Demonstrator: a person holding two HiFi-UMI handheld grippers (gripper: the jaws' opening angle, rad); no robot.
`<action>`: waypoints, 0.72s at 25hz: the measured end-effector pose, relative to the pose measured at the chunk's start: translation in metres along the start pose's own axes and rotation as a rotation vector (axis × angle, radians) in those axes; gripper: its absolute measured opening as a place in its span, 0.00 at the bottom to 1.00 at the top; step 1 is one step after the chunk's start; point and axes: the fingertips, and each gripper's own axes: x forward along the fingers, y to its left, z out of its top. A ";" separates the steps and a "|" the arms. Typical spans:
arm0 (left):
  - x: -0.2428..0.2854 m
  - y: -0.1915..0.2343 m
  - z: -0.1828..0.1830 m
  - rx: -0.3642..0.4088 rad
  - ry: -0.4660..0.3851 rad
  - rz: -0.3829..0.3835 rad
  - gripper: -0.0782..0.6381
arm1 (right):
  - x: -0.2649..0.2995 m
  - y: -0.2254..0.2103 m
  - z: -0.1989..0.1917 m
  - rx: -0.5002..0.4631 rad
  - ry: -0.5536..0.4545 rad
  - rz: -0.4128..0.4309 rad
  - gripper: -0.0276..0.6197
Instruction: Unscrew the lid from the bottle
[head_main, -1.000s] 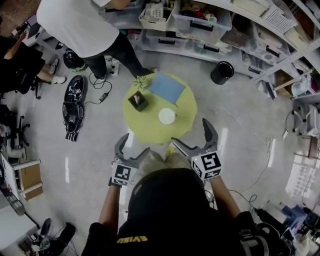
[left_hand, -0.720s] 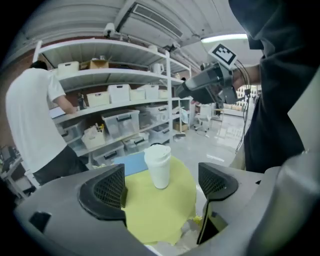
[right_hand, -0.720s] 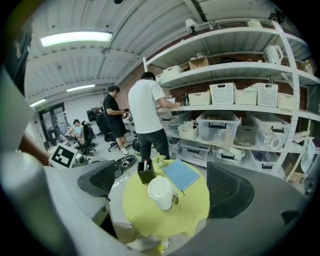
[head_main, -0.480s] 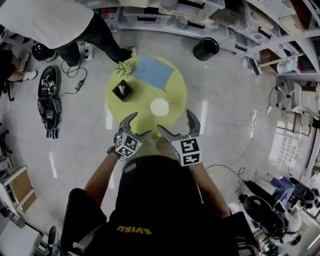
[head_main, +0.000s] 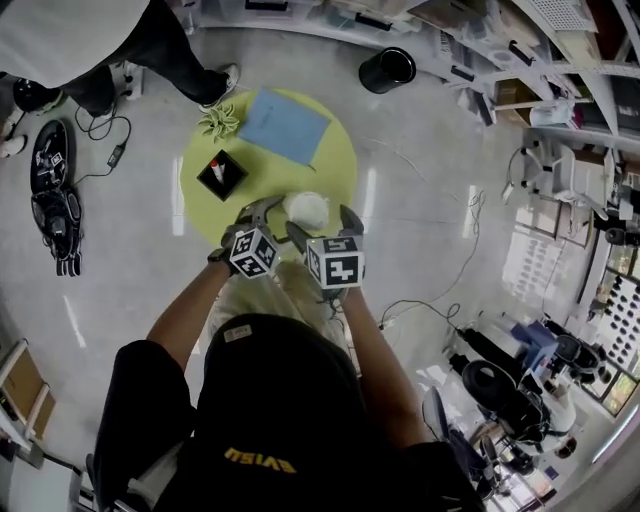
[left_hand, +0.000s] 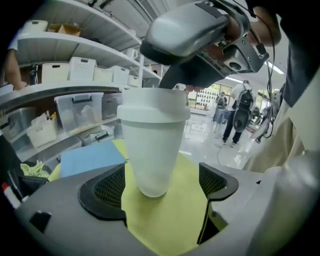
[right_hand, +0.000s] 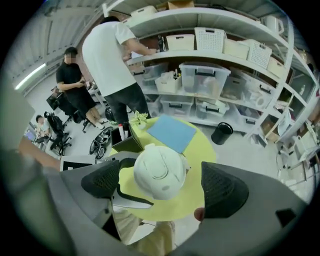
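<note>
White bottle (head_main: 306, 210), lid (right_hand: 160, 171) on, at 5 o'clock on the yellow-green table (head_main: 335, 165) | my left gripper (head_main: 260, 212) released, bottle body between its pads, unsqueezed | my right gripper (head_main: 322, 226) spread, jaws just been closing either side of the lid, not gripping

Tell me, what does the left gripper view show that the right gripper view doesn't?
Only the left gripper view shows the bottle's tapered white side, upright on the yellow-green table, and people standing far off. Only the right gripper view looks down on the lid's domed top and shows the black bin on the floor and a person in black beside office chairs. Both show the bottle between jaws that don't touch it (the left gripper's have just been opening, the right gripper's closing), plus the blue sheet and storage boxes.
</note>
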 end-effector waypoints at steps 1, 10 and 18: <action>0.004 0.003 0.001 0.022 -0.004 -0.014 0.75 | 0.006 -0.003 -0.004 0.030 0.026 -0.002 0.83; 0.019 0.018 0.001 0.039 -0.008 -0.078 0.54 | 0.037 -0.009 -0.016 0.114 0.042 0.086 0.70; 0.018 0.018 -0.003 0.069 -0.012 -0.110 0.53 | 0.037 -0.003 -0.015 0.018 0.048 0.140 0.70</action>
